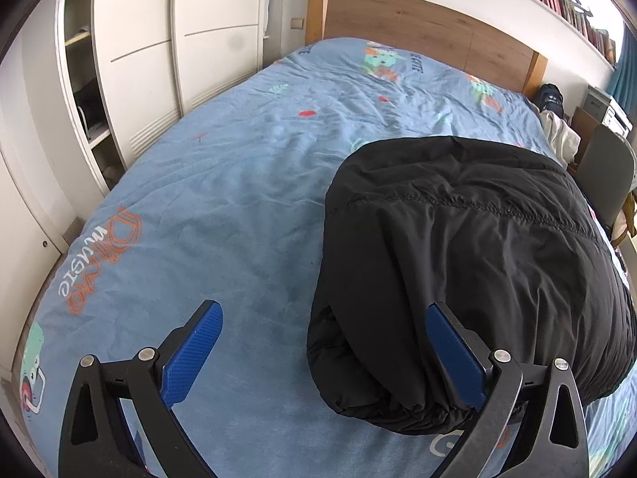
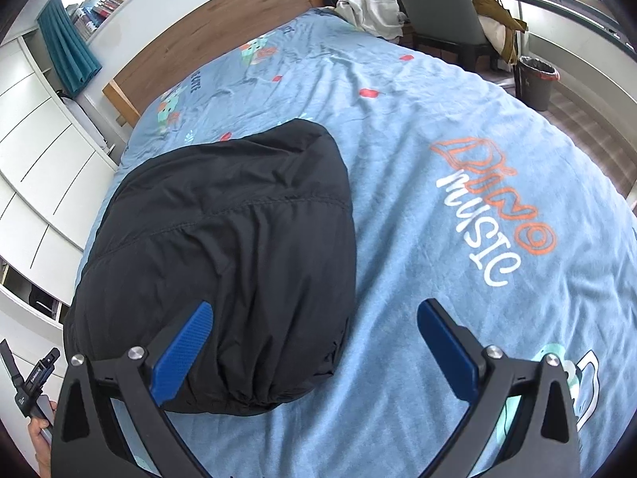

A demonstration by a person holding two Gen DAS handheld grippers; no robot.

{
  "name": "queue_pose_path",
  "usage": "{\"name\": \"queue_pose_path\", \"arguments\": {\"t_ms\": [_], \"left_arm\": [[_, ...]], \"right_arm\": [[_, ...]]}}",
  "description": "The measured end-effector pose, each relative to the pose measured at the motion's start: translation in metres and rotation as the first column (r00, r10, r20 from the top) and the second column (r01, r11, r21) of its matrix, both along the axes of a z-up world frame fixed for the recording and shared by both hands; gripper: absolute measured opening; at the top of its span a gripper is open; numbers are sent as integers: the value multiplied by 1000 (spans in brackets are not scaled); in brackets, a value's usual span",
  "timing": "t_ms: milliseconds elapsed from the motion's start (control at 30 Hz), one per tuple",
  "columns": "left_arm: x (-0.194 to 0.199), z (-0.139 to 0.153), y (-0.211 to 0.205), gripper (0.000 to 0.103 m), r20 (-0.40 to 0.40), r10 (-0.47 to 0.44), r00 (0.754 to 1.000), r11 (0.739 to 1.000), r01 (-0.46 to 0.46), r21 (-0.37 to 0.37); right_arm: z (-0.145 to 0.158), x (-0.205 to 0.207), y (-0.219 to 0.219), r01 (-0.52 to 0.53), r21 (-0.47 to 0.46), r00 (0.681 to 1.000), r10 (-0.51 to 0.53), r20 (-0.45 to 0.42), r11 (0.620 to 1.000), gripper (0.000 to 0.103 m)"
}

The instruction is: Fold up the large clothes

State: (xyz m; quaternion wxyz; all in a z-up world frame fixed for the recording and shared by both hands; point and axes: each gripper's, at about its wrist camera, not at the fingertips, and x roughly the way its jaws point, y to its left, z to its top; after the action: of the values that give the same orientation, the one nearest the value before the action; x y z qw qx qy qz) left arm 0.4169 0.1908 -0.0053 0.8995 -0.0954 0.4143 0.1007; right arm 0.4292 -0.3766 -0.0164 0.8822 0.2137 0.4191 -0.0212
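Observation:
A black padded jacket [image 1: 469, 247] lies folded into a thick bundle on the blue bed cover [image 1: 223, 183]. In the left wrist view it fills the right half. My left gripper [image 1: 324, 314] is open above the jacket's near left edge, its right finger over the fabric and its left finger over bare cover. In the right wrist view the jacket [image 2: 223, 247] lies at the left on the cover [image 2: 458, 119]. My right gripper [image 2: 314, 312] is open above its near right edge, holding nothing.
A wooden headboard [image 1: 418, 20] stands at the far end of the bed. White wardrobes [image 1: 151, 51] run along one side. A grey chair [image 2: 434, 4] with clothes, a bin [image 2: 535, 81] and a pale garment [image 2: 370, 12] stand on the other side.

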Motion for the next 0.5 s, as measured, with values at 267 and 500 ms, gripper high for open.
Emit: {"name": "queue_pose_path", "arguments": {"t_ms": [267, 500], "left_arm": [[14, -5, 34, 101, -6, 3, 1000, 989, -4, -148], [47, -30, 68, 101, -40, -54, 998, 892, 30, -451]], "right_arm": [[-12, 2, -13, 11, 43, 1000, -11, -12, 999, 103], [-25, 13, -26, 13, 158, 1000, -12, -7, 987, 103]]}}
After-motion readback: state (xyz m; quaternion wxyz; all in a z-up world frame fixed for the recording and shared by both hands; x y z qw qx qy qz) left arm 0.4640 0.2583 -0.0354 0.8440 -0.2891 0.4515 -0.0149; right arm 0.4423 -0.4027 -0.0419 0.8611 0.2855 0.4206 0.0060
